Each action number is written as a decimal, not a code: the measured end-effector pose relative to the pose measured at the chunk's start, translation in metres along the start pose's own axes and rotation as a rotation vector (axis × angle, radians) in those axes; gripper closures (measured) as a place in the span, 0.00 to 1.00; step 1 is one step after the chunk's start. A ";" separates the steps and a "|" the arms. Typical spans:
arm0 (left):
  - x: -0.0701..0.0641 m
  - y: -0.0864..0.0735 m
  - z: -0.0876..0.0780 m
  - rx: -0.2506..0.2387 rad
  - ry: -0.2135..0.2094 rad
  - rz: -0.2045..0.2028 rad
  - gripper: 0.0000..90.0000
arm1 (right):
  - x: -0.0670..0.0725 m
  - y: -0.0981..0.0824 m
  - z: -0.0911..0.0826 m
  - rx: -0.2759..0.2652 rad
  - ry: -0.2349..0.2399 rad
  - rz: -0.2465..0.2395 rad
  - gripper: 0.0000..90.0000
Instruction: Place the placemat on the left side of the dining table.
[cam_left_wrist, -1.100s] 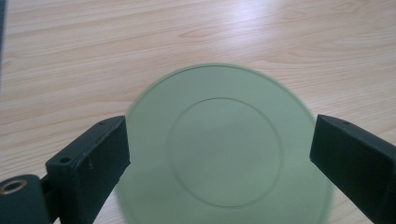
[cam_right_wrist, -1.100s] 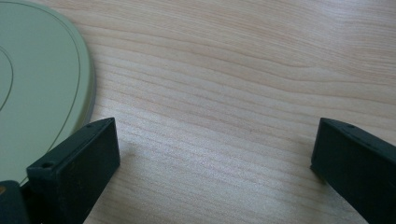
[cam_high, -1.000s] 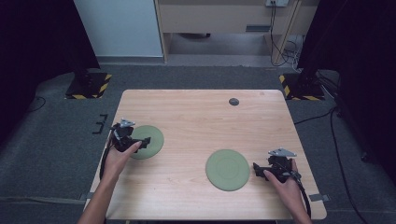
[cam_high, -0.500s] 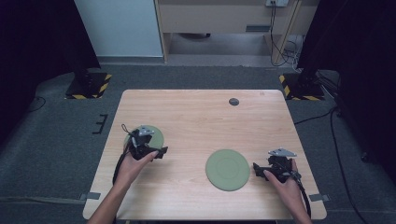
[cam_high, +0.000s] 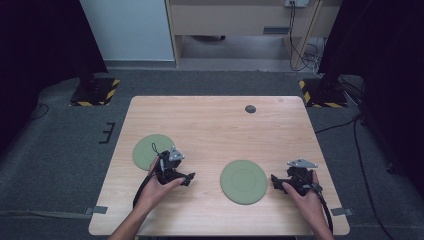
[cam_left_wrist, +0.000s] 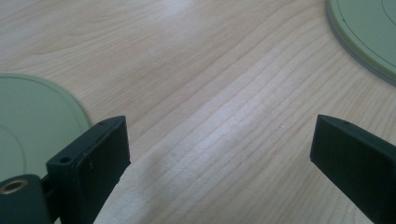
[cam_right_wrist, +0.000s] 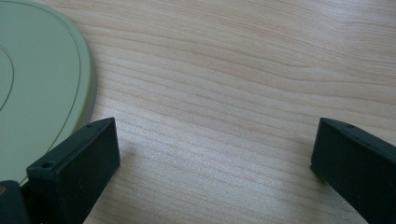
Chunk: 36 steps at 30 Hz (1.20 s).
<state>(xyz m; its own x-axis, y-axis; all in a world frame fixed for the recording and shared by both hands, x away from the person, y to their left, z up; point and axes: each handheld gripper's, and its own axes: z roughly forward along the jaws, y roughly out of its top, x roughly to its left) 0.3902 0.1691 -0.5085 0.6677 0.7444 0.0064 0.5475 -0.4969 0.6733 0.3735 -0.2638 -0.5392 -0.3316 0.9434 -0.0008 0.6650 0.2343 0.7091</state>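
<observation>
Wood table (cam_high: 210, 125): 2 green discs, small dark cap (cam_high: 250, 109) far; both grippers' jaws released.

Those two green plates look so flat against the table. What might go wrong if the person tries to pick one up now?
1. The right plate lies flat on the table, so the open fingers of the right gripper may slide over its thin rim or push it away rather than catch it.

2. The left gripper sits between both plates with its fingers wide open over bare wood; closing here would likely grab nothing, since the left plate lies off to its side.
</observation>
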 end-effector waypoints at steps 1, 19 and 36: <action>-0.002 -0.001 0.001 0.001 -0.004 0.005 0.05 | 0.000 0.000 0.000 0.000 0.000 0.000 0.02; -0.016 -0.010 0.007 0.010 -0.033 0.024 0.04 | 0.000 0.000 0.000 0.000 0.000 0.000 0.02; -0.032 -0.017 0.009 0.011 -0.069 0.047 0.04 | 0.000 0.000 0.000 0.000 0.002 -0.002 0.02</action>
<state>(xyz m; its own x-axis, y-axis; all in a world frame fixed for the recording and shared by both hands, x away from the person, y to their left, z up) 0.3637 0.1495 -0.5273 0.7260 0.6875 -0.0135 0.5197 -0.5357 0.6655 0.3733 -0.2639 -0.5391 -0.3342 0.9425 -0.0010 0.6641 0.2363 0.7093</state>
